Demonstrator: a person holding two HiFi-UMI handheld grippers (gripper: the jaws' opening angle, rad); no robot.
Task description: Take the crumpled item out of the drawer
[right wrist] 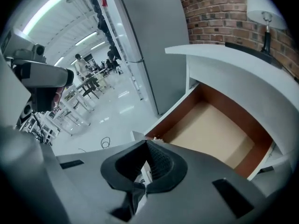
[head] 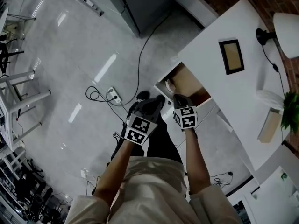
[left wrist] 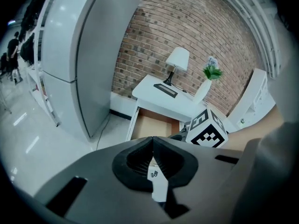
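Note:
The white desk's drawer (head: 190,82) stands pulled open, with a brown inside and a pale floor (right wrist: 210,130). A small pale crumpled item (head: 169,85) lies at the drawer's front left corner. In the right gripper view a bit of it (right wrist: 156,138) peeks over the jaws. Both grippers hang side by side just in front of the drawer. My left gripper (head: 157,101) (left wrist: 153,142) is shut with nothing in it. My right gripper (head: 180,98) (right wrist: 147,144) is also shut and empty, its tips above the drawer's front edge.
On the desk top (head: 243,101) sit a dark picture frame (head: 231,56), a lamp (head: 286,27), a white vase (head: 268,97) and a plant (head: 292,107). A power strip (head: 113,95) with cables lies on the floor. A tall grey cabinet (left wrist: 79,64) stands left of the desk.

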